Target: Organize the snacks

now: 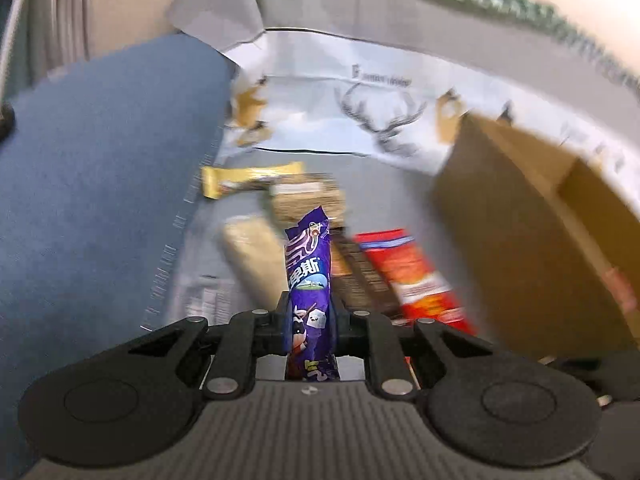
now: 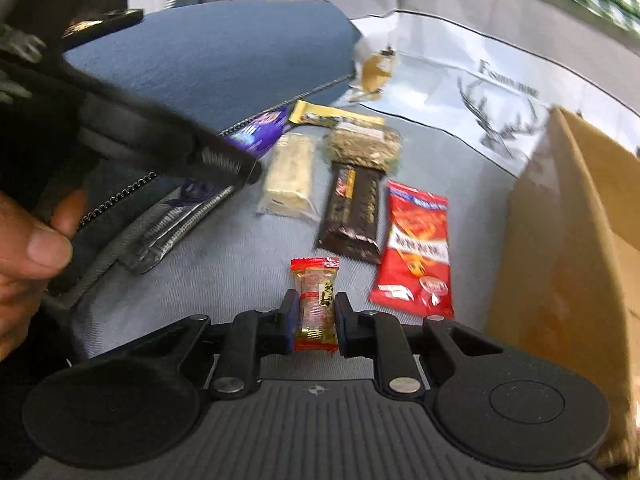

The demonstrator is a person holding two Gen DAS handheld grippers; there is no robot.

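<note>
A purple stick pack stands pinched upright between the fingers of the left tool, lifted clear of the grey cloth, while the right tool closes around a small red candy; its fingers sit at the wrapper's sides, though whether the candy is off the cloth cannot be told. Between and beyond them the rest of the snacks lie loose on the cloth: a red pouch, a brown bar touching it on the left, a pale bar, a clear pack of seeds and a gold wrapper at the far end. An open cardboard box stands just right of the red pouch, the likely home for the snacks. A blue cushion borders the cloth on the left, and the person's left hand shows at the edge of the right view.

Judged from this, each tool is mid-carry with one item. The stick pack is gripped low and leans slightly, so it should travel steadily and be lowered over the box's near wall before the fingers spread. The candy's slick wrapper could slip; a firm, centred squeeze suits it. Both frames are motion-blurred, so slower hands would help avoid clipping the box rim.
</note>
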